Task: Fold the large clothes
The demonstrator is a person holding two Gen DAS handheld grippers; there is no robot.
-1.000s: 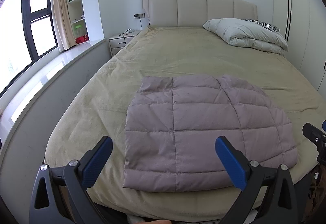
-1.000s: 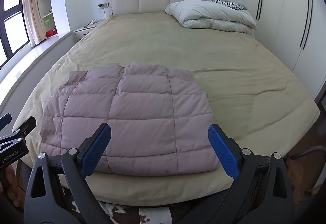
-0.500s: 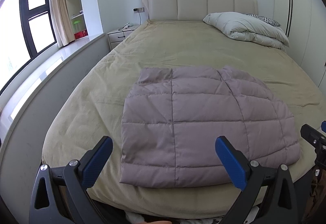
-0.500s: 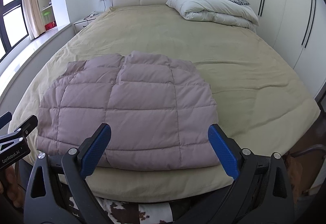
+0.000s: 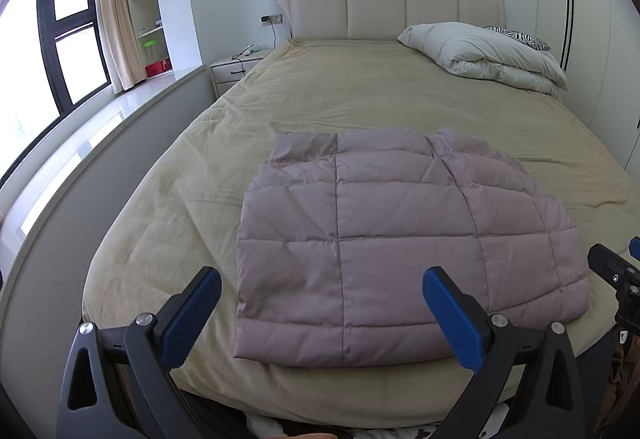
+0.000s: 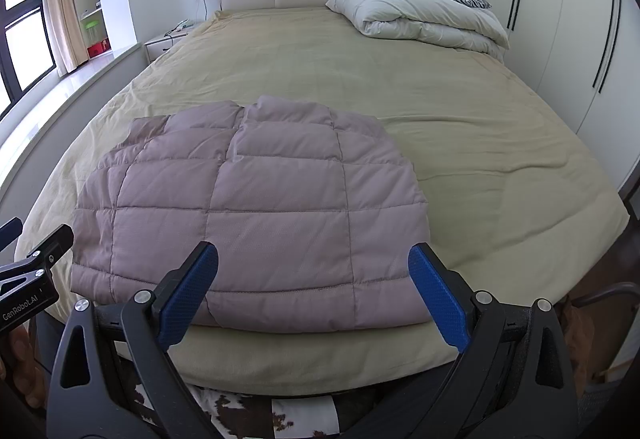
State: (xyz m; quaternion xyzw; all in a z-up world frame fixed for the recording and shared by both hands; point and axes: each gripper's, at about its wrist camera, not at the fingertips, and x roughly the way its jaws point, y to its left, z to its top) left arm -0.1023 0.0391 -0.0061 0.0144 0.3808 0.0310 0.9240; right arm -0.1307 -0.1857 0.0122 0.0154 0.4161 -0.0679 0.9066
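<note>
Left wrist view: quilted jacket (image 5: pixel 400 247) folded at bed's (image 5: pixel 168 207) foot edge.
Left gripper (image 5: pixel 322 313) and right gripper (image 6: pixel 312 293) both spread wide, holding nothing.

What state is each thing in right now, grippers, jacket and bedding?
Left gripper: open, empty, hovering over the jacket's near edge.
Right gripper: open, empty, over the near edge too.
Jacket: folded into a flat rectangle at the foot of the bed, not gripped.
Bedspread: spread out, lightly wrinkled.
Duvet: folded up beside the headboard.
</note>
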